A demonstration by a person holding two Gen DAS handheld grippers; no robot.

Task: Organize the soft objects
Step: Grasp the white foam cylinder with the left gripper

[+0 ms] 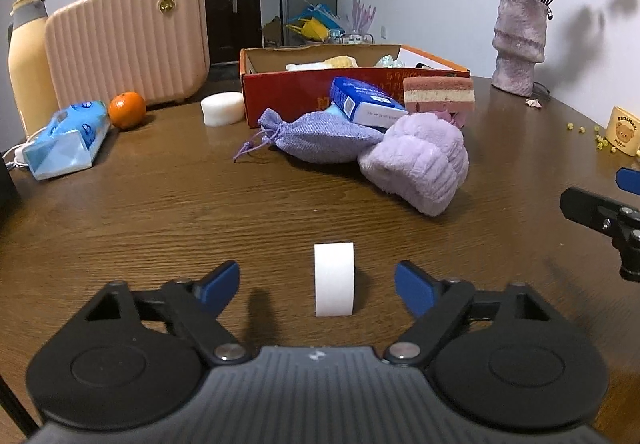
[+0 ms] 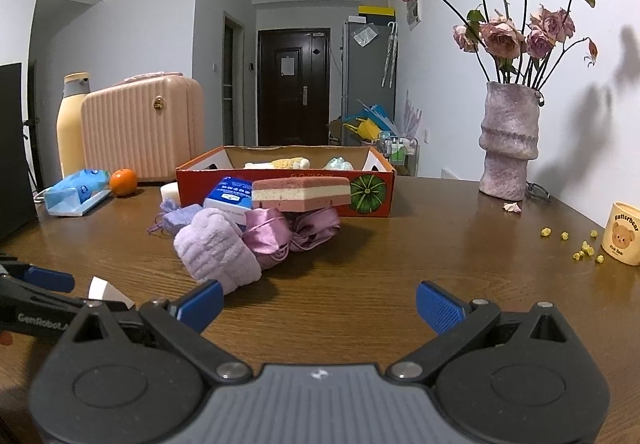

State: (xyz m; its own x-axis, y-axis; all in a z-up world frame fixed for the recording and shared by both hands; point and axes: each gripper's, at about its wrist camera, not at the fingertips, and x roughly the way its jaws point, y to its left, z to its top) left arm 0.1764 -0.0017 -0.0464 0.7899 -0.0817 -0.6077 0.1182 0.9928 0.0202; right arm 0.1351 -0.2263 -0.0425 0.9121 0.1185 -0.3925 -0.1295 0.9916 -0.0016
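Note:
My left gripper (image 1: 317, 286) is open, its blue fingers on either side of a small white foam piece (image 1: 334, 279) standing on the table, not touching it. The foam also shows in the right wrist view (image 2: 105, 291). My right gripper (image 2: 319, 306) is open and empty over bare wood. Ahead lies a pile: a fluffy lilac towel roll (image 1: 416, 164), a lavender drawstring pouch (image 1: 320, 138), a blue tissue pack (image 1: 366, 102), a pink-and-cream layered sponge (image 1: 439, 94) and a shiny pink satin bag (image 2: 268, 234). Behind it stands the red cardboard box (image 1: 288, 94) holding a few soft items.
A white round sponge (image 1: 222, 107), an orange (image 1: 126, 110) and a blue tissue packet (image 1: 68, 140) lie at the left, before a pink case (image 1: 128, 40) and a yellow bottle (image 1: 28, 60). A vase of dried roses (image 2: 508, 140) and a bear cup (image 2: 622, 238) stand right.

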